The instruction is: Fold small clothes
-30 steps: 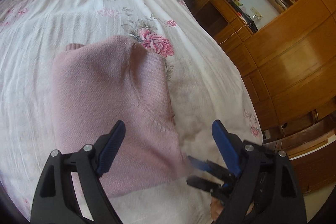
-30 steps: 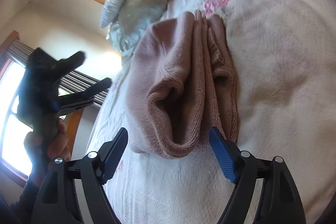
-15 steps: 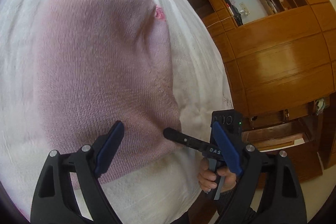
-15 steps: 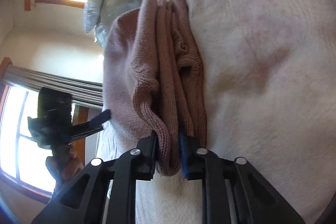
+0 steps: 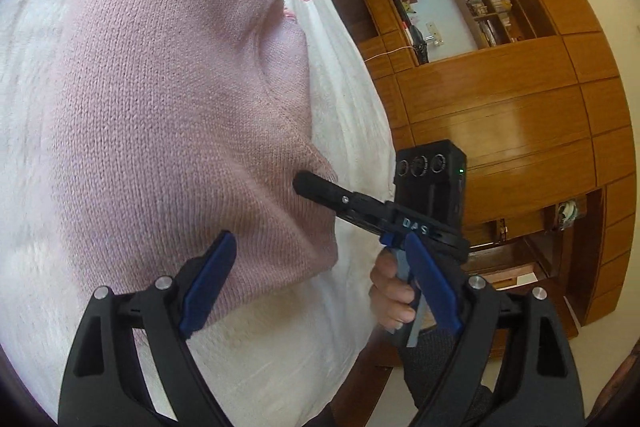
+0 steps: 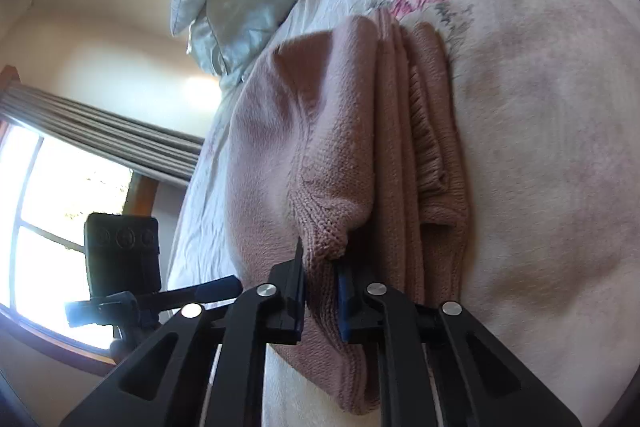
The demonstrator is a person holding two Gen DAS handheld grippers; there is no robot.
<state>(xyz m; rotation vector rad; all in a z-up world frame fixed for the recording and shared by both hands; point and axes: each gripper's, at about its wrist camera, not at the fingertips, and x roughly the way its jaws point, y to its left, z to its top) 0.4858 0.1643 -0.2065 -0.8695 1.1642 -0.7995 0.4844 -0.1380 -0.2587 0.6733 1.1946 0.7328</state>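
Right gripper (image 6: 320,287) now clamped on edge layers of pink sweater (image 6: 340,147); a second ago wide open, short of the fabric. Means grasp done, likely ready to lift and carry the fold over. Left gripper (image 5: 316,291) wide open, holding nothing, hovering above sweater's near edge; closer in than before. Sweater part-folded, lying near right edge of bed (image 5: 352,115), layers stacked along that side.
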